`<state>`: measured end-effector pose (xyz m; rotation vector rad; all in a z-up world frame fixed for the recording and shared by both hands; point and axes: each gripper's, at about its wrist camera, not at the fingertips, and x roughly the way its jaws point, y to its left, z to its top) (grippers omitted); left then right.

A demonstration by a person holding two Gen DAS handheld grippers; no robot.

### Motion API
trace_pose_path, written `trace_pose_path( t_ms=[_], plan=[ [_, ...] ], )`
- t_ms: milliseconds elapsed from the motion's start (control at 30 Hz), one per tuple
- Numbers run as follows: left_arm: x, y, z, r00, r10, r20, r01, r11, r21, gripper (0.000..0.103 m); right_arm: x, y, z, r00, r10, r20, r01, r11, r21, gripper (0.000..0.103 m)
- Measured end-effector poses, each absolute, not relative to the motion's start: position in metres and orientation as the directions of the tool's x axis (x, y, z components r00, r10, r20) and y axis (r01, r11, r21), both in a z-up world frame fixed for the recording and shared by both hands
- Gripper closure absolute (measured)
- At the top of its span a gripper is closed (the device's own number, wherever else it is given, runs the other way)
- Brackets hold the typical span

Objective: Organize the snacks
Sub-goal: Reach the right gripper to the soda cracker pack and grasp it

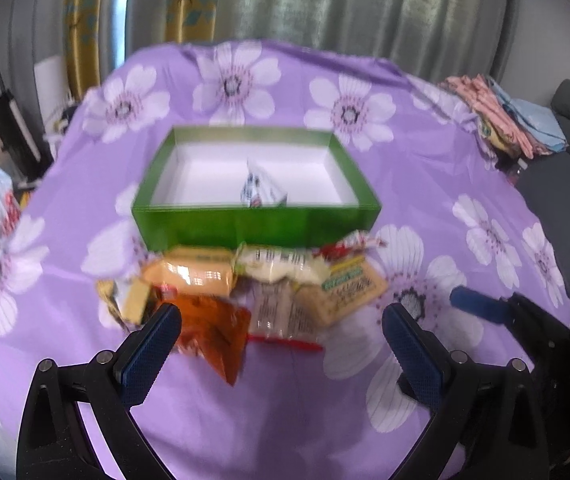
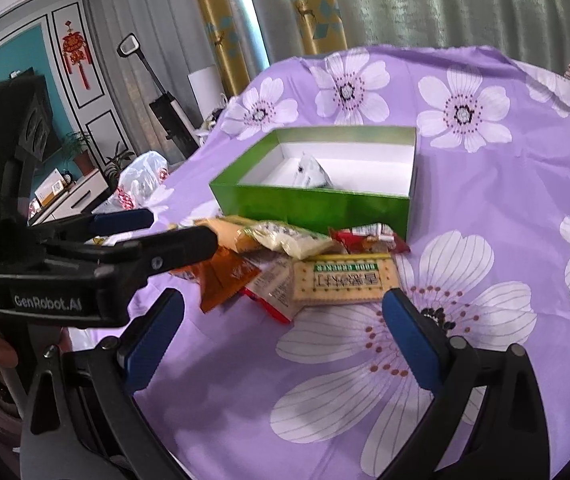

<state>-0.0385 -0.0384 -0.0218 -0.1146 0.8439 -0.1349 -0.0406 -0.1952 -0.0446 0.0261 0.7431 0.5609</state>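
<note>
Both grippers released, jaws wide, holding nothing. Left gripper [image 1: 281, 320] sits at the bottom of its frame, over the near edge of the snack pile [image 1: 245, 284]. Right gripper [image 2: 283, 312] is low centre in its view, just short of the cracker packet [image 2: 345, 282]. Pile lies on the purple floral cloth [image 1: 425, 184], touching the front wall of the green box [image 1: 257, 226]. One white packet [image 1: 259, 188] inside the box, mid-frame.

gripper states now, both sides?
Left gripper: open, holding nothing, above the snack pile.
Right gripper: open, holding nothing.
</note>
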Motion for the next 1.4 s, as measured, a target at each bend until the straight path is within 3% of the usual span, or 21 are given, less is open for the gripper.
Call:
trace_pose_path(
  t_ms=[200, 467, 733, 1033, 1200, 1400],
  plan=[
    [-0.035, -0.035, -0.053, 0.575, -0.268, -0.773, 0.077, 0.958, -0.276, 0.003, -0.028, -0.206, -0.069, 0.570, 0.473, -0.672, -0.450, 0.864, 0.226, 0.004],
    [-0.018, -0.043, -0.065, 0.554, -0.349, -0.756, 0.066, 0.923, -0.378, 0.003, -0.001, -0.228, -0.091, 0.550, 0.455, -0.701, -0.418, 0.876, 0.240, 0.004],
    [0.020, -0.054, -0.083, 0.527, -0.339, -0.779, 0.015, 0.921, -0.390, 0.003, 0.042, -0.231, -0.106, 0.495, 0.489, -0.718, -0.452, 0.851, 0.268, 0.008],
    [0.032, -0.063, -0.091, 0.503, -0.348, -0.791, 0.027, 0.921, -0.388, 0.003, 0.064, -0.215, -0.117, 0.390, 0.543, -0.743, -0.528, 0.793, 0.303, 0.019],
    [0.036, -0.066, -0.092, 0.493, -0.345, -0.799, 0.039, 0.926, -0.376, 0.026, 0.062, -0.207, -0.117, 0.369, 0.549, -0.750, -0.553, 0.778, 0.298, 0.030],
    [0.031, -0.061, -0.094, 0.502, -0.339, -0.795, 0.036, 0.927, -0.373, 0.037, 0.048, -0.209, -0.117, 0.389, 0.546, -0.742, -0.528, 0.792, 0.306, 0.044]
  ],
)
